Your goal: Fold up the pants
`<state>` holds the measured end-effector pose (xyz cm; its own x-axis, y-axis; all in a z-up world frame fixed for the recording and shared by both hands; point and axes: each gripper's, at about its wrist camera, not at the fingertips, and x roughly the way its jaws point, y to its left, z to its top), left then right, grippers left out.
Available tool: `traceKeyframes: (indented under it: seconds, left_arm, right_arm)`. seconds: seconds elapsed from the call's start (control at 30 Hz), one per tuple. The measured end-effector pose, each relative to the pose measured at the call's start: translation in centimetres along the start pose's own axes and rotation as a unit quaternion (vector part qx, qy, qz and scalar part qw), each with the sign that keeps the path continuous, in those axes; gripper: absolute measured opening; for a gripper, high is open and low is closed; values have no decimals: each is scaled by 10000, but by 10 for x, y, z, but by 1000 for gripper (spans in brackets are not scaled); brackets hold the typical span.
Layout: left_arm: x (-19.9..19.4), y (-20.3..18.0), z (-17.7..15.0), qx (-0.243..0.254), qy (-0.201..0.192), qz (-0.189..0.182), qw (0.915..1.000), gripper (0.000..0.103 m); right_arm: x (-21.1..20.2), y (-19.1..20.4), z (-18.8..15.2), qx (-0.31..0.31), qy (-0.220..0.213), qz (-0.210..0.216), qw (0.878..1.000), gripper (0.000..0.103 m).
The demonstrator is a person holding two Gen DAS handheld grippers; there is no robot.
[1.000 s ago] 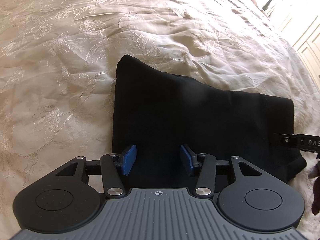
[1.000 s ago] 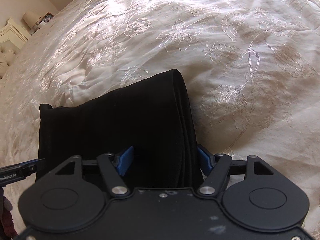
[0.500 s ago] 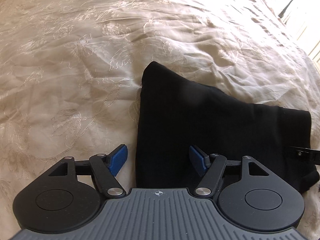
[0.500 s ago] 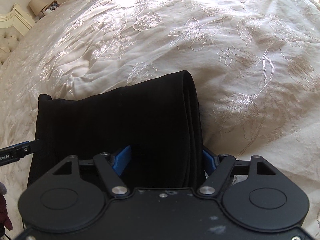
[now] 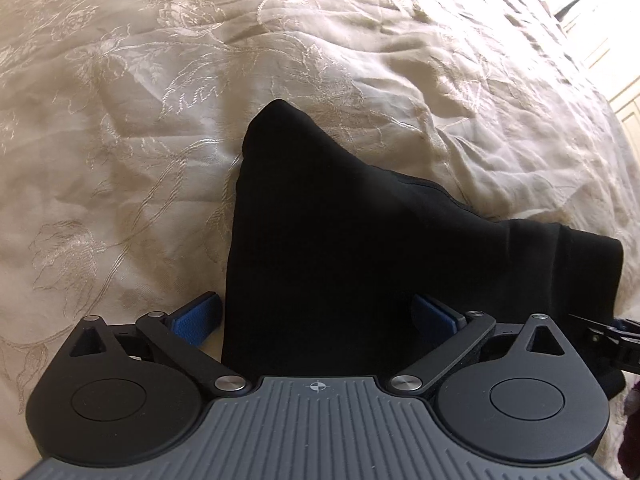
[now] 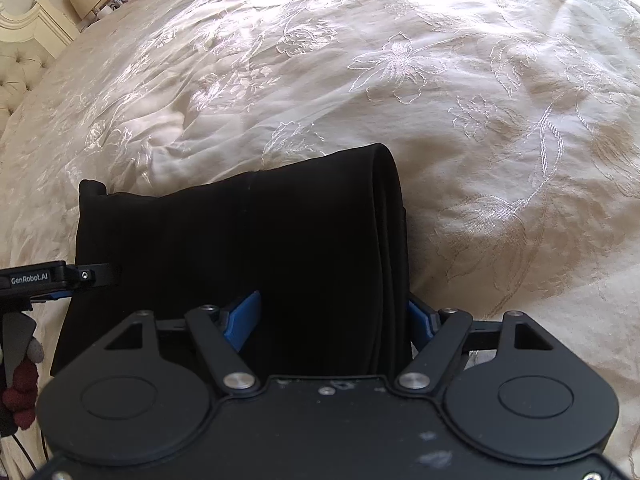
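One pair of black pants (image 5: 360, 248) lies folded into a flat wedge on a cream bedspread (image 5: 140, 100), its layered fold edge showing as stacked ridges on the right in the right wrist view. Two grippers work over it, each with two blue ribbed pads on black linkage arms.

The left gripper (image 5: 316, 322) straddles the pants' left edge; its jaws are opening, one pad out over bare bedspread, the other over the cloth, neither pressing. The right gripper (image 6: 334, 316) stands fully spread across the folded right end, its pads clear of the cloth.

The bedspread is glossy and wrinkled, embroidered with flowers and vines. A tufted headboard (image 6: 16, 80) and one lamp (image 6: 82, 0) sit in the far corner, small and dim. The pants' near edge is hidden under both gripper bodies; their black surface shows almost no detail.
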<state>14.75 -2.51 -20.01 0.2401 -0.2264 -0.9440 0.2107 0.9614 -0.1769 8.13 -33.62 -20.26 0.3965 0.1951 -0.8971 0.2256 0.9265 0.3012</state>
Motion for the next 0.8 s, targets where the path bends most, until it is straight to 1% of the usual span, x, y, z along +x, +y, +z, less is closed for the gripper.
traceKeyframes:
  seconds: [0.07,0.17,0.23,0.27,0.3,0.33,0.4,0.43,0.47,0.5,0.53,0.57,0.6,0.67,0.8]
  left_arm:
    - [5,-2,6,-159,212,-160,9995,103]
    - [7,-6,13,-283,427,-142,9986,102]
    - [4,-9,12,-279,377,-70,9989,95]
    - [-2,-12,8,-277,279,-33,9992,86]
    - [-6,-14,5,-268,197,21,9994,76]
    - [-11,-17,1,-239,96,122,9996,71]
    - [-22,-21,-6,-178,-77,293,9994,45]
    - [-27,-22,-9,-173,-152,384,9990,37]
    - [-32,-22,-12,-180,-227,435,9986,28]
    - [-39,-22,-14,-215,-307,426,9984,23]
    - [-45,-24,-15,-246,-381,430,9980,22]
    - [-50,-27,-15,-248,-452,459,9976,20]
    - [-56,-30,-18,-226,-511,501,9972,19]
    - [-69,-40,-18,-167,-642,602,9960,16]
    - [-91,-48,-24,-231,-811,664,9942,15]
  right_arm:
    - [0,0,0,-7,8,16,10000,80]
    - [0,-1,1,-26,24,45,10000,80]
    - [-1,-1,0,-31,27,68,10000,80]
    - [-1,-1,0,-38,25,75,10000,80]
    - [-2,-2,0,-52,16,81,10000,77]
    - [-3,-1,-1,-72,-1,78,9999,77]
    - [-6,1,-3,-95,-25,73,9999,71]
    - [-9,2,-4,-106,-55,75,9999,67]
    - [-12,3,-5,-122,-93,78,9999,58]
    - [-15,4,-6,-126,-139,51,9998,47]
    - [-21,5,-6,-120,-195,47,9997,41]
    - [-26,4,-7,-88,-247,82,9996,28]
    - [-31,4,-7,-28,-291,142,9995,24]
    - [-41,6,-9,10,-379,183,9991,23]
    - [-60,18,-13,-217,-555,239,9979,22]
